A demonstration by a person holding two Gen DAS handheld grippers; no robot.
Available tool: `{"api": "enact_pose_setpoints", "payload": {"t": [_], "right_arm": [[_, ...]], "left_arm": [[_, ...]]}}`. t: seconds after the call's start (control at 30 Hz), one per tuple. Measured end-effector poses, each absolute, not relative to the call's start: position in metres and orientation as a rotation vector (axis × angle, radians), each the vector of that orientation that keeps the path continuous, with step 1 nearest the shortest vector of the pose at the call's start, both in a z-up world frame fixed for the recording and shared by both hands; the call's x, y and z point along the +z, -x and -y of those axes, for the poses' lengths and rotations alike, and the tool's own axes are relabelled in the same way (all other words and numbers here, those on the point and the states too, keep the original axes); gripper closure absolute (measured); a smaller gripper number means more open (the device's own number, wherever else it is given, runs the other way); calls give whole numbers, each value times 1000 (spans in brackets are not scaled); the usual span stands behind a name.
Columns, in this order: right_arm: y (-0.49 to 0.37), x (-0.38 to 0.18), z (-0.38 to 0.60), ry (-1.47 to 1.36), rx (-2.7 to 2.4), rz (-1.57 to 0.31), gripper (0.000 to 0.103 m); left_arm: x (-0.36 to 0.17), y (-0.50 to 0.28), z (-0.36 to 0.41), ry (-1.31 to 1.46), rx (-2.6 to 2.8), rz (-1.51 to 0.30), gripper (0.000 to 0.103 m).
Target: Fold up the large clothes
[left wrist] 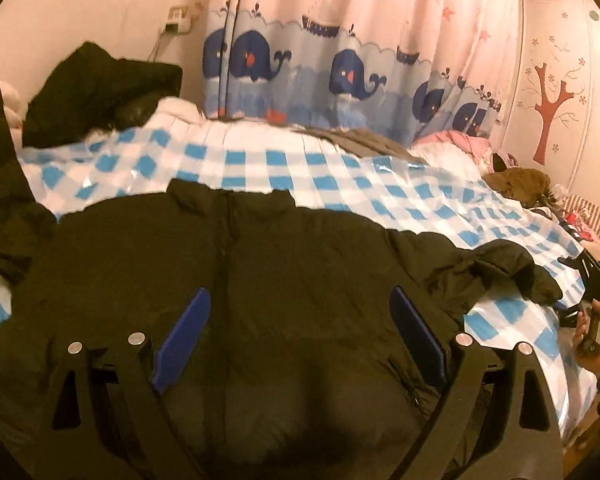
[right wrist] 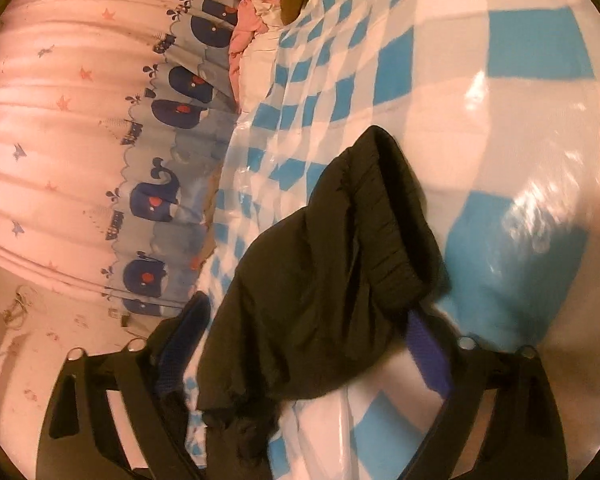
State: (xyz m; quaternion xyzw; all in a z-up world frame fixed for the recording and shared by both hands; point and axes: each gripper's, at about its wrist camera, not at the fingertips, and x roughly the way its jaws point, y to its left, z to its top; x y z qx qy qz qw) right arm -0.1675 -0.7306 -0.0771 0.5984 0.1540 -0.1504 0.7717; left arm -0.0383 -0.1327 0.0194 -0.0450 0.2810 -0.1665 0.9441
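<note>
A black puffy jacket (left wrist: 284,280) lies front up on the blue-and-white checked bed cover (left wrist: 340,168), collar toward the curtain. My left gripper (left wrist: 300,292) hovers open over the jacket's lower front, and its blue pads (left wrist: 188,336) hold nothing. The jacket's right sleeve (left wrist: 500,268) stretches toward the bed's right side. In the right wrist view that sleeve (right wrist: 320,288), with its ribbed cuff (right wrist: 396,248), lies between the wide-apart jaws of my right gripper (right wrist: 308,308). Checked cover shows between its left pad (right wrist: 184,340) and the cloth.
Another black garment (left wrist: 100,88) is heaped at the back left and dark cloth (left wrist: 0,200) hangs at the left edge. Pink clothes (left wrist: 460,140) and a brown garment (left wrist: 520,184) lie at the back right. A whale-print curtain (left wrist: 340,60) runs behind the bed. A hand (left wrist: 596,336) holds the right gripper's handle.
</note>
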Motion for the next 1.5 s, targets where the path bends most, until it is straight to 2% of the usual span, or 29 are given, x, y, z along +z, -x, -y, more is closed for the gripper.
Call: {"api": "enact_pose_setpoints", "payload": {"t": [0.07,0.1,0.13,0.23,0.47,0.83,1.17,1.5], "right_arm": [[167,-81,733,-1297,-343,-338,39],[168,-83,734,-1302,-353,-339,54],[170,-87,736,-1308,-363,-336,64],[180,-96,739,-1325,-384,-315,82],[180,-91,737,-1279,-400,-306,84],[187,-50,739,-1214,-400,-211,86],[163,29,724,-1100,-333,-135,86],[60,124,645,-934,-141,-171,86]], "left_arm": [[20,37,133,84,-340,-572,15],[20,36,132,81,-341,-575,15],[19,35,132,79,-342,-577,15],[19,35,131,70,-330,-575,15],[19,33,130,62,-323,-583,15],[23,38,132,20,-308,-548,14],[32,39,116,61,-303,-520,14],[34,39,107,134,-334,-538,14]]}}
